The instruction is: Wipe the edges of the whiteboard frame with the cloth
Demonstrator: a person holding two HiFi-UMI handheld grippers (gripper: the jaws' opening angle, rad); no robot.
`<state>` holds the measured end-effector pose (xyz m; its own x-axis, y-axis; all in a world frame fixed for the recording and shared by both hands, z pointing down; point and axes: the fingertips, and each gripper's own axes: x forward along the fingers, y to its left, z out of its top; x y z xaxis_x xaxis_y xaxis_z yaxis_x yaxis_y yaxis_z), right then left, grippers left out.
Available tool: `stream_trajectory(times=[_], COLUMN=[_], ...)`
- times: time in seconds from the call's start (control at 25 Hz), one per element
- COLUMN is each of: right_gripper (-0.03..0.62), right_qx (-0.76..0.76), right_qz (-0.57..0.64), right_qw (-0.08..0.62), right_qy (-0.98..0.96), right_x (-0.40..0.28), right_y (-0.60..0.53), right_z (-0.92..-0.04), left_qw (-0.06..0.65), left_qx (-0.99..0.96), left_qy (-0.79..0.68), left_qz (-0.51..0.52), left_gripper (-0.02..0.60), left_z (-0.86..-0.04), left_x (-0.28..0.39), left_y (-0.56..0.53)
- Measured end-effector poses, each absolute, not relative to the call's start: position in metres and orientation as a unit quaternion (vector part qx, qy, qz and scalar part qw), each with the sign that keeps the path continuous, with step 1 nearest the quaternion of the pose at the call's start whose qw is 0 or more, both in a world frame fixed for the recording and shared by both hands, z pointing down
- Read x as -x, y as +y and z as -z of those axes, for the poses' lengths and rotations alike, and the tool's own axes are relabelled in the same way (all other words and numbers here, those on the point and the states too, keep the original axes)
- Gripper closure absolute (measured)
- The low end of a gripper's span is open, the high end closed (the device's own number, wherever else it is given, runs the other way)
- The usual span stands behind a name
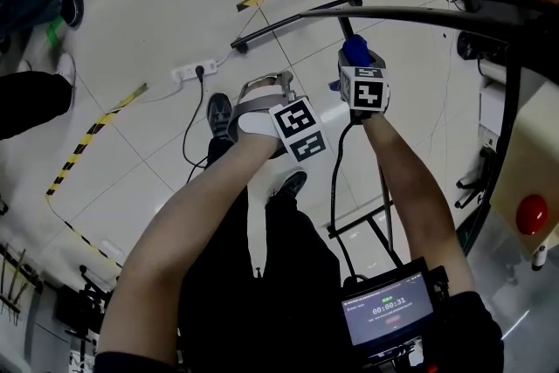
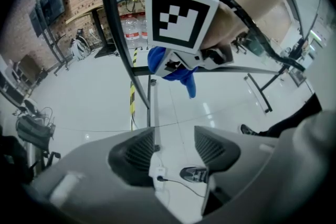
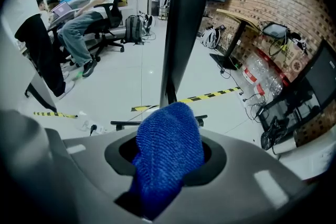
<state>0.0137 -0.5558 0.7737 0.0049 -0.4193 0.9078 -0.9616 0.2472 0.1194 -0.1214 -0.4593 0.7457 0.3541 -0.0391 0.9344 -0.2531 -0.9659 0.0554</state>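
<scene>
Right gripper (image 1: 356, 58): you had its jaws pinched on the cloth (image 3: 169, 147), a blue wad that bulged out between them.
Cloth: it sat bunched in that grip, just beside the black whiteboard frame (image 3: 182, 23); whether it touched the bar could not be told.
Left gripper (image 2: 176, 150): you held it with its jaws spread and nothing between them, only the floor (image 2: 79, 97) showing through the gap.
Both grippers: you kept them near each other, pointed steeply down.

Down at five o'clock in the head view, the small screen (image 1: 387, 310) shows a timer that looks like 00:00:31; its other lines are too small to read.
</scene>
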Motion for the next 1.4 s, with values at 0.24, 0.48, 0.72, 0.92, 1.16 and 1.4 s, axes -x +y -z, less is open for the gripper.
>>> stream_trajectory(times=[0.24, 0.48, 0.72, 0.92, 1.16, 1.4], right_gripper=[0.422, 0.422, 0.421, 0.421, 0.419, 0.419], right_qx=[-0.538, -0.543, -0.543, -0.543, -0.543, -0.556], right_qz=[-0.294, -0.296, -0.293, -0.292, -0.303, -0.375], right_qw=[0.469, 0.473, 0.481, 0.49, 0.497, 0.437], right_qy=[-0.636, -0.628, -0.622, -0.616, -0.606, -0.599], right_x=[-0.013, -0.013, -0.012, -0.008, -0.01, -0.01], right_y=[-0.58, -0.593, -0.599, -0.605, -0.605, -0.602], right_z=[-0.772, -0.772, -0.773, -0.775, -0.777, -0.779], left_qw=[0.097, 0.095, 0.093, 0.082, 0.068, 0.055], left_qx=[-0.814, -0.819, -0.822, -0.824, -0.831, -0.856], left_qy=[-0.084, -0.08, -0.072, -0.065, -0.065, -0.08], left_qz=[-0.566, -0.561, -0.558, -0.557, -0.548, -0.507], left_gripper=[0.345, 0.345, 0.345, 0.345, 0.345, 0.347], left_z=[-0.746, -0.745, -0.743, -0.742, -0.734, -0.72], left_x=[0.138, 0.142, 0.145, 0.149, 0.147, 0.143], left_y=[-0.484, -0.504, -0.511, -0.516, -0.534, -0.555])
